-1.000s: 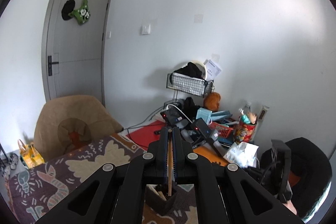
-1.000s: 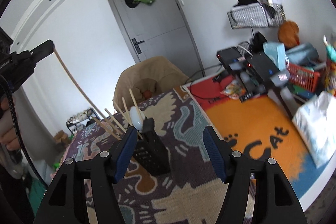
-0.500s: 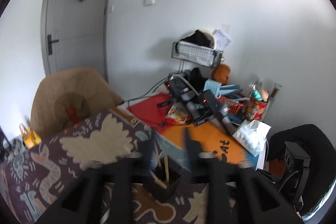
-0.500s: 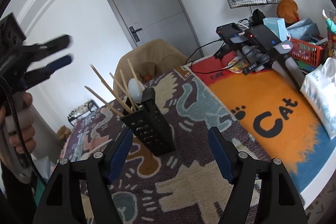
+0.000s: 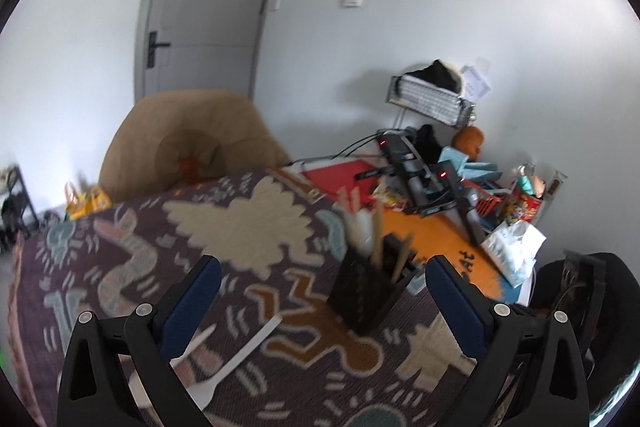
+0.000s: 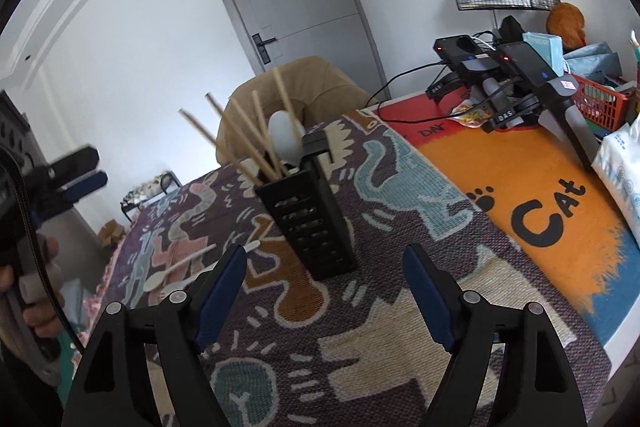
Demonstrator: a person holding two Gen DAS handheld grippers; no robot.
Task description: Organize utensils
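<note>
Left gripper [image 5: 322,277]: its jaws are standing spread wide with nothing between them, hanging over the patterned cloth; in the right wrist view it is showing at the far left edge [image 6: 78,169], a little blurred, with the person's hand [image 6: 30,281] wrapping its handle.

Right gripper [image 6: 324,265]: its jaws are also standing wide apart and gripping nothing, facing the holder from the near side.

Utensil holder [image 6: 310,225]: a black slotted box, standing upright on the patterned cloth [image 6: 400,347], sitting just beyond the gap between the right gripper's fingers; in the left wrist view it is appearing between the left fingers too [image 5: 366,291], blurred.

Chopsticks [image 6: 248,137]: several wooden sticks are leaning out of the holder's top toward the left.

White spoon in holder [image 6: 284,135]: its bowl is poking up among the sticks.

Loose utensils: a white plastic fork [image 5: 236,361] is lying flat on the cloth to the left of the holder, near the left gripper's left finger; a wooden spoon [image 6: 178,267] is lying on the cloth further left.

Orange mat [image 6: 528,195]: lying to the right of the patterned cloth, with spare grippers resting at its far end.
</note>
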